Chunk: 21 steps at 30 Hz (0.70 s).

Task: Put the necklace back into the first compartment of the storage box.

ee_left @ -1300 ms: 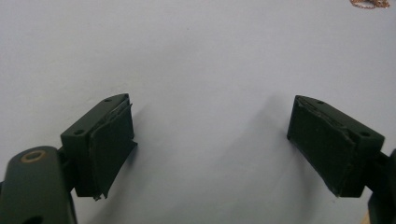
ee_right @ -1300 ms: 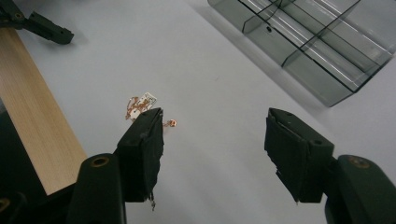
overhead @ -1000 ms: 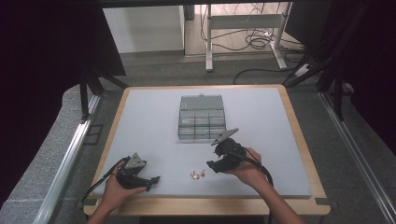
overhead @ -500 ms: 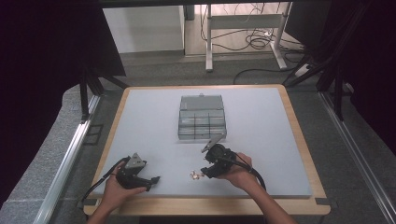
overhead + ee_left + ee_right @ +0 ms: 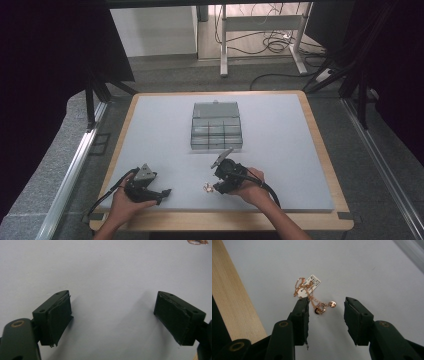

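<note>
A: Where does the necklace (image 5: pixel 312 293) lie?
B: On the grey worktop (image 5: pixel 280 125), at about six o'clock from the clear compartment box (image 5: pixel 216 126), well apart from it. Its rose-gold chain is bunched beside a small white tag (image 5: pixel 314 280).
A: And the right tool (image 5: pixel 325 312)?
B: Jaws apart, low over the necklace, the rings between them.
A: The left tool (image 5: pixel 112 315)?
B: Jaws wide apart over bare worktop, toward seven o'clock.

Print on the necklace's white tag (image 5: pixel 313 281) is too small to read.
</note>
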Tool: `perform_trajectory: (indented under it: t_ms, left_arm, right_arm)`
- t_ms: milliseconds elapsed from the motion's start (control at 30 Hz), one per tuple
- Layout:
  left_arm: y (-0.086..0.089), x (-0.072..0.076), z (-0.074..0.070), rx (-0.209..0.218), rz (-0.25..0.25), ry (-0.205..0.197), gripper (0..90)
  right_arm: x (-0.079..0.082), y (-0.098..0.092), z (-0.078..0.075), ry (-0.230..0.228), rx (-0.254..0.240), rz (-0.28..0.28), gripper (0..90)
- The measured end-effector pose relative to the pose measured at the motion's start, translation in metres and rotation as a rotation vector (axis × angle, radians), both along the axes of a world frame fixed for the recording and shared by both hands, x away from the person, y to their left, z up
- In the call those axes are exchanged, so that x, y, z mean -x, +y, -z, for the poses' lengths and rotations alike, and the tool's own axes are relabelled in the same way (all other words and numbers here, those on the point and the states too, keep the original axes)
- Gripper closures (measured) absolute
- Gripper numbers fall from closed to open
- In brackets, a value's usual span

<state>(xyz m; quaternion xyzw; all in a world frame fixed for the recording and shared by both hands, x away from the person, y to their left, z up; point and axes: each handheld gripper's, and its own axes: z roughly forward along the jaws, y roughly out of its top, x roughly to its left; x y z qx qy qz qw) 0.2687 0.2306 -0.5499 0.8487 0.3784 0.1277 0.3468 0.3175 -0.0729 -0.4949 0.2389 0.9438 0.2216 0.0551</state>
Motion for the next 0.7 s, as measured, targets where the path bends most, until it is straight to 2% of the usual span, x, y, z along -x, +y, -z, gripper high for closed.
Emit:
perform_trajectory:
  t_ms: [700]
  left_arm:
    - [0.0001, 0.0, 0.0001, 0.0, 0.0, -0.001, 14.6]
  right_arm:
    - [-0.0001, 0.0033, 0.0094, 0.023, 0.013, -0.017, 61.8]
